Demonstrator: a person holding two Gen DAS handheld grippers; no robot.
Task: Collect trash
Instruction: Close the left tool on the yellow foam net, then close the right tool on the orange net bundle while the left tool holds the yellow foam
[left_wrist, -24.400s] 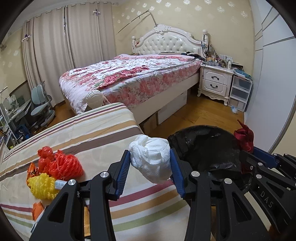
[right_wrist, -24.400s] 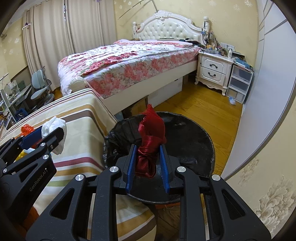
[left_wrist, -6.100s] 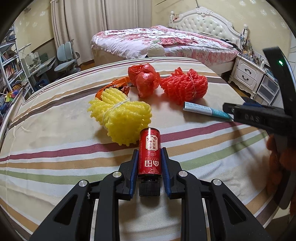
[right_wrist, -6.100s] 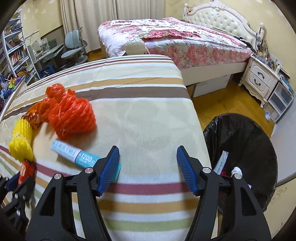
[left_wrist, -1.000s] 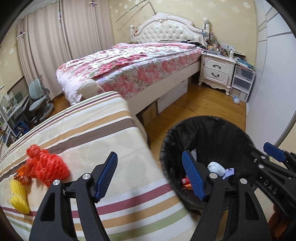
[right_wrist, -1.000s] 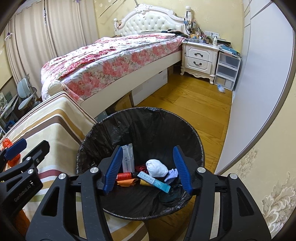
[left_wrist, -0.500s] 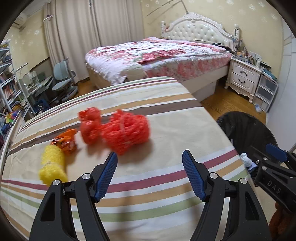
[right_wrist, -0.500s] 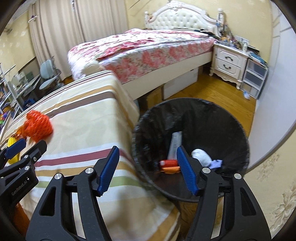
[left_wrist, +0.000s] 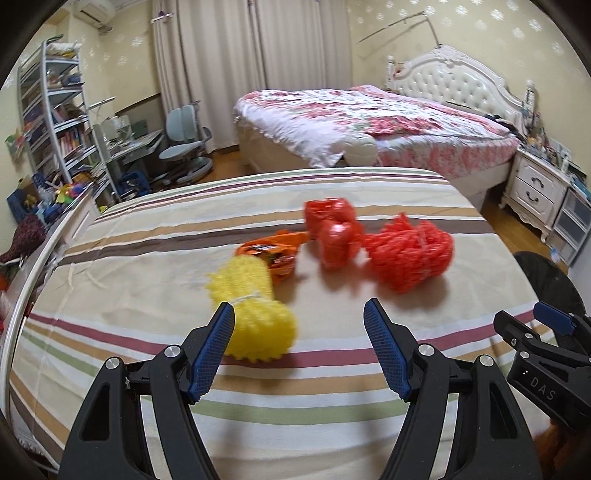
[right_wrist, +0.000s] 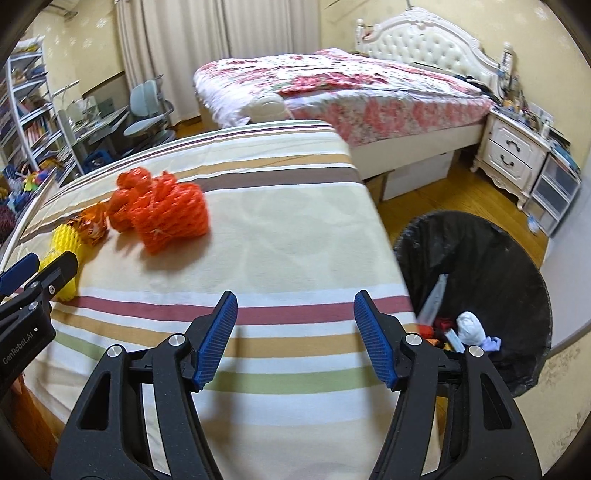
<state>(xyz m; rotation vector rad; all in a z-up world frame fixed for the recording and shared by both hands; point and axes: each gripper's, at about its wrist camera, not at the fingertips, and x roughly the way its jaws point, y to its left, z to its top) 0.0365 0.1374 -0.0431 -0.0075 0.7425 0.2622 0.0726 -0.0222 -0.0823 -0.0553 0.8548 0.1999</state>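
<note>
On the striped tablecloth (left_wrist: 155, 266) lie a yellow foam net bundle (left_wrist: 255, 314), an orange wrapper (left_wrist: 271, 253), a red bag (left_wrist: 334, 230) and an orange-red foam net bundle (left_wrist: 410, 254). My left gripper (left_wrist: 299, 343) hovers open over the cloth just right of the yellow bundle, nothing between its fingers. My right gripper (right_wrist: 295, 334) is open and empty above the near right part of the cloth (right_wrist: 295, 229), the orange-red bundle (right_wrist: 171, 216) far to its left. The black-lined bin (right_wrist: 480, 258) stands on the floor at the right, holding several discarded items.
A floral bed (left_wrist: 369, 122) with a white headboard stands behind the table, a white nightstand (left_wrist: 535, 188) and plastic drawers to its right. Shelves (left_wrist: 55, 110), a desk and a chair (left_wrist: 184, 136) fill the left side. The other gripper (left_wrist: 546, 354) shows at the left view's right edge.
Both views have swung left from the bin to the table. The trash pieces now lie ahead of the left gripper. The right jaws have widened a little.
</note>
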